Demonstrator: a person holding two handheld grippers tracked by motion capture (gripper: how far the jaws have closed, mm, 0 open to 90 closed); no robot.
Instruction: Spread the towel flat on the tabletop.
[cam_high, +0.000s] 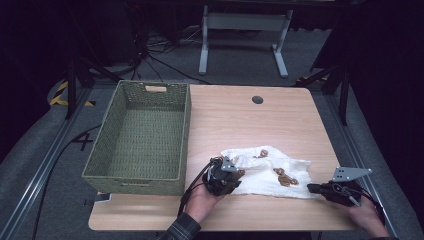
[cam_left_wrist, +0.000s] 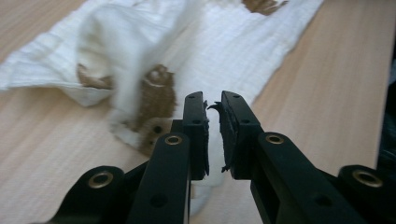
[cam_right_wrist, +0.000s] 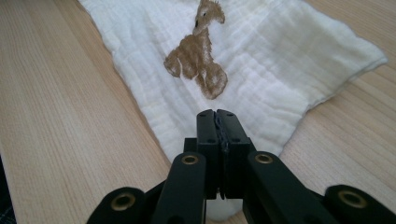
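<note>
The white cloth (cam_high: 267, 172) lies on the table (cam_high: 240, 115), just right of the green basket (cam_high: 142, 137), its long side running from one hand to the other. The left gripper (cam_left_wrist: 212, 133) pinches the cloth's near-basket corner, jaws almost shut. The right gripper (cam_right_wrist: 217, 135) is clamped tight on the far corner (the one away from the basket). I think the basket is closest to the left hand.

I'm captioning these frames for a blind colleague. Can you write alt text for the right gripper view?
The right gripper has its two black fingers shut on the near corner of a white cloth lying on a light wooden table. A brown animal print sits on the cloth just beyond the fingertips.
</note>
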